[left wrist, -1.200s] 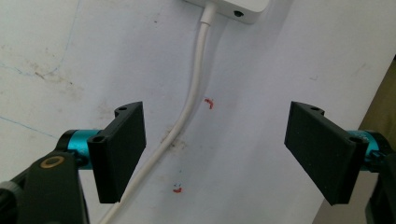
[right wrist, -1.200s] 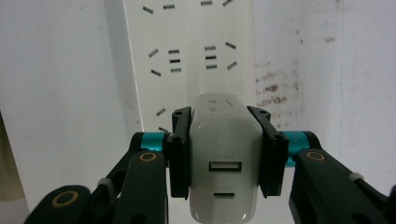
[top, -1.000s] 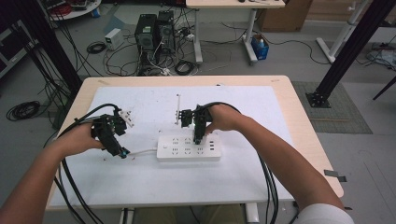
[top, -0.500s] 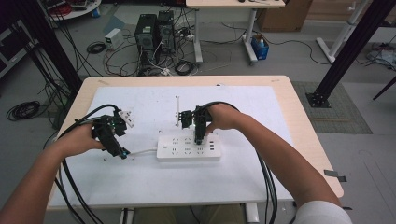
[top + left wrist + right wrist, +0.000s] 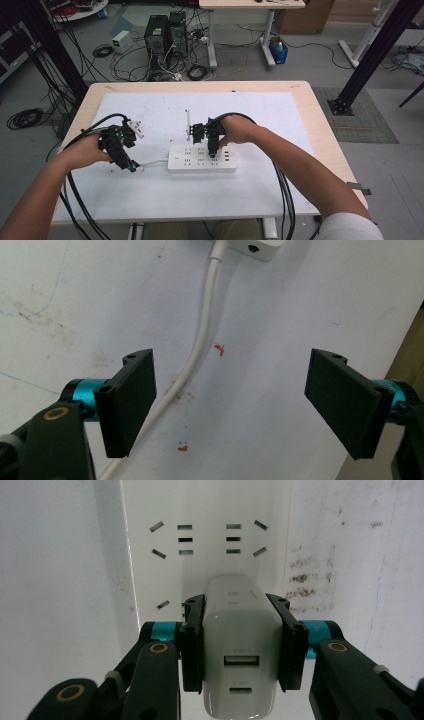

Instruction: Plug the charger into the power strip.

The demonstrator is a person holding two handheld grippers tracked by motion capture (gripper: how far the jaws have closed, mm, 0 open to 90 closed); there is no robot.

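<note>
Computer towers (image 5: 167, 31), coiled cables (image 5: 24, 119) and a blue bottle (image 5: 278, 51) on the floor.

Glossy white plastic charger (image 5: 242, 650); matt black gripper (image 5: 242, 645)

White charger (image 5: 239, 660) with two ports facing up is sitting clamped over the white power strip (image 5: 201, 159), whose cord (image 5: 200, 340) is trailing toward 9 o'clock.

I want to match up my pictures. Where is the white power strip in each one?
High view: the power strip lies at the table's middle, under the right gripper.
Left gripper view: just its corner at the top edge.
Right gripper view: a tall band behind the held charger.
Shared landmark: the strip's white cable.
</note>
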